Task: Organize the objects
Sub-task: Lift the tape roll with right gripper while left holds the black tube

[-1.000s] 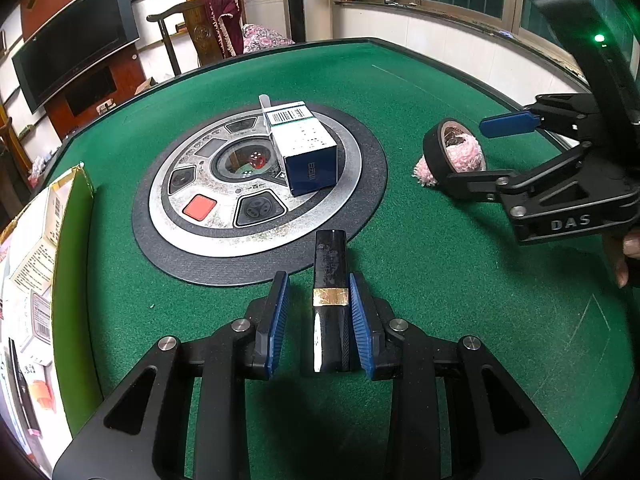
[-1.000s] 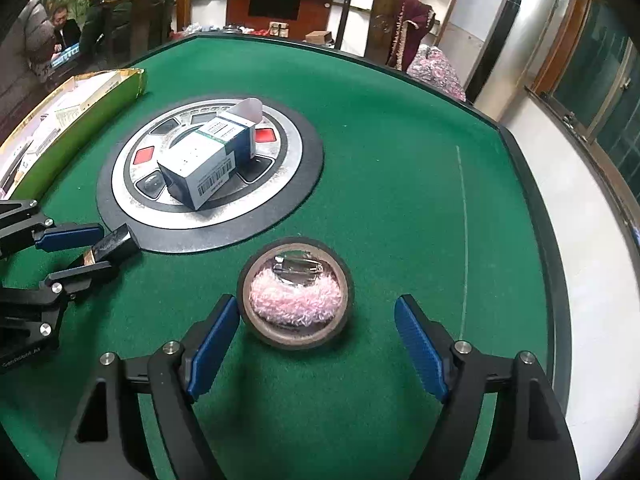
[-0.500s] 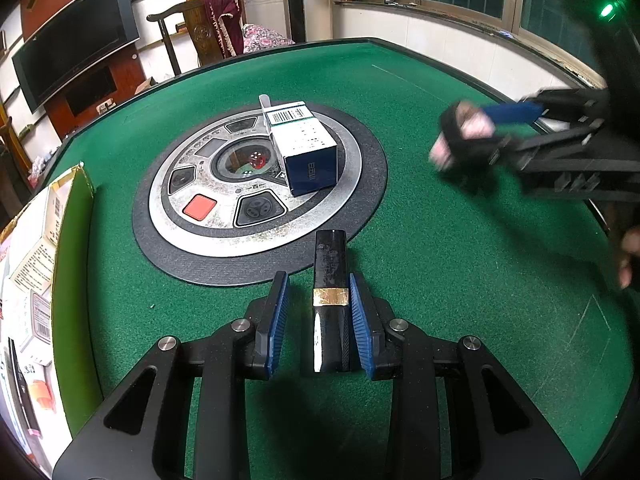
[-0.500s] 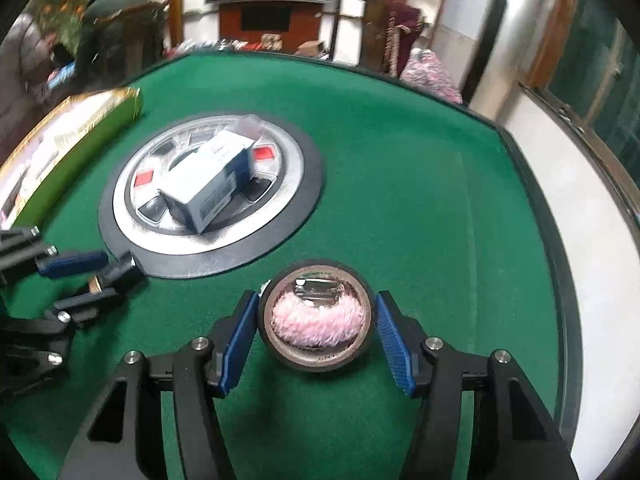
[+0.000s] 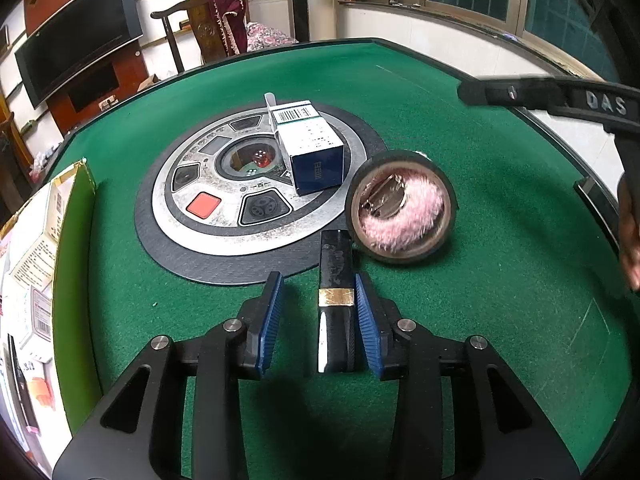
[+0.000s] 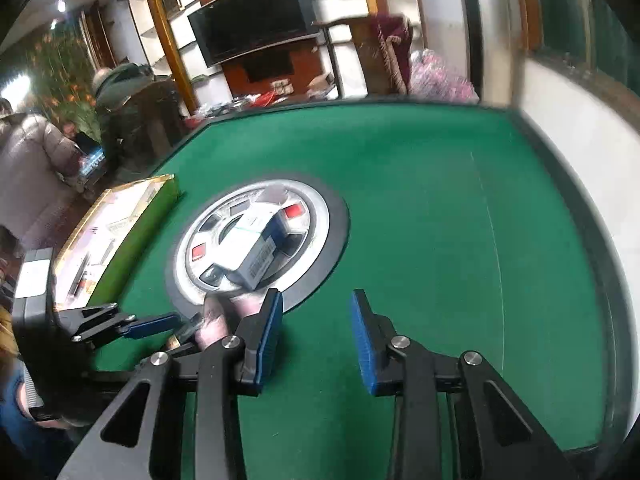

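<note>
A black lighter with a gold band (image 5: 335, 300) lies on the green felt between the fingers of my left gripper (image 5: 318, 320). It touches the right pad; the left pad stands apart, so the gripper is open. A black tape roll holding a pink fluffy clip (image 5: 402, 210) rests tilted on the felt just beyond the lighter. My right gripper (image 6: 316, 334) is open and empty above the felt; part of the pink clip (image 6: 216, 318) shows left of its left finger. A white and blue box (image 5: 310, 146) lies on the round centre panel (image 5: 200, 208).
An open green-edged cardboard box (image 5: 72, 240) with packets lies at the table's left side, also in the right wrist view (image 6: 120, 236). The right gripper's body (image 5: 560, 100) hangs over the table's right side. People sit beyond the far left edge (image 6: 48, 152). A chair (image 5: 208, 28) stands behind the table.
My right gripper closed on the tape roll, carried it left beside the lighter, let go and lifted away open. My left gripper's fingers have spread a little around the lighter.
</note>
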`<state>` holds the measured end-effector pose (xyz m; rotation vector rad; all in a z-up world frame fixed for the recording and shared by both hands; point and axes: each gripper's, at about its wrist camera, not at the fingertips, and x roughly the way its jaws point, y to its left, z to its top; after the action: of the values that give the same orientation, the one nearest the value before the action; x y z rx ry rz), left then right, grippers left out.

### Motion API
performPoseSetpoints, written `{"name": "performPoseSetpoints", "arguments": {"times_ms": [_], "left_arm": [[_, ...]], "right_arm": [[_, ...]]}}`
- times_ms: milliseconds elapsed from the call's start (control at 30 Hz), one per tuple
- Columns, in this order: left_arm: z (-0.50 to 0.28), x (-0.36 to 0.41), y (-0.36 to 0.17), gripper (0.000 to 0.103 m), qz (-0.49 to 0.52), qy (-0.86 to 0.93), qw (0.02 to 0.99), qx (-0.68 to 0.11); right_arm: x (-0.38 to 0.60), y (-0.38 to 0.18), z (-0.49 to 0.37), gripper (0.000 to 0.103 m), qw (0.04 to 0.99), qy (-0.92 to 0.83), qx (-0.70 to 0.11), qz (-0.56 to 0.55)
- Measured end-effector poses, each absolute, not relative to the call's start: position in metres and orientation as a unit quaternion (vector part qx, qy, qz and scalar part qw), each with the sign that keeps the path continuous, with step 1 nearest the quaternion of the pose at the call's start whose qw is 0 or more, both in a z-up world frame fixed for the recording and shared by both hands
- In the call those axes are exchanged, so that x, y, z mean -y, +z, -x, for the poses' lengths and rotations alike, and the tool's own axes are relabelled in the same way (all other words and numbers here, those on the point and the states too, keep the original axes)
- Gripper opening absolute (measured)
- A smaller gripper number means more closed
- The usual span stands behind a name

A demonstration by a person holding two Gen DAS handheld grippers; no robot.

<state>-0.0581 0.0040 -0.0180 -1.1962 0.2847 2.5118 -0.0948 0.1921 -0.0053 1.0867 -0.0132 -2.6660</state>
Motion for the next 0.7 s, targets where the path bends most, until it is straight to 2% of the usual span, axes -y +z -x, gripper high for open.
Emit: {"name": "performPoseSetpoints", "arguments": {"times_ms": [67,200,367,467,533,600,700], "left_arm": [[0.059,-0.003,-0.018,0.038,0.422,0.885,0.171,-0.098],[0.059,-0.003,-0.018,0.045,0.419,0.886,0.164,-0.109],[0.061,-0.001,-0.019,0.047,0.421,0.886,0.164,-0.103],[0.061,-0.001,-0.019,0.047,0.421,0.886,0.163,-0.104],[0.061,-0.001,-0.019,0.047,0.422,0.886,0.164,-0.102],[0.061,0.0,-0.019,0.048,0.422,0.886,0.163,-0.101],[0.06,0.0,-0.019,0.048,0.422,0.887,0.158,-0.101]], "right_arm": [[-0.188,-0.009,0.097,0.039,0.172,-0.904,0.02,-0.392],[-0.16,-0.02,0.096,0.039,0.232,-0.88,-0.017,-0.415],[-0.149,-0.034,0.098,0.04,0.217,-0.873,-0.048,-0.433],[-0.15,-0.04,0.098,0.049,0.215,-0.873,-0.053,-0.434],[-0.155,-0.041,0.098,0.048,0.207,-0.876,-0.037,-0.434],[-0.155,-0.046,0.102,0.038,0.218,-0.865,-0.015,-0.452],[-0.144,-0.051,0.091,0.039,0.257,-0.847,-0.017,-0.464]]}}
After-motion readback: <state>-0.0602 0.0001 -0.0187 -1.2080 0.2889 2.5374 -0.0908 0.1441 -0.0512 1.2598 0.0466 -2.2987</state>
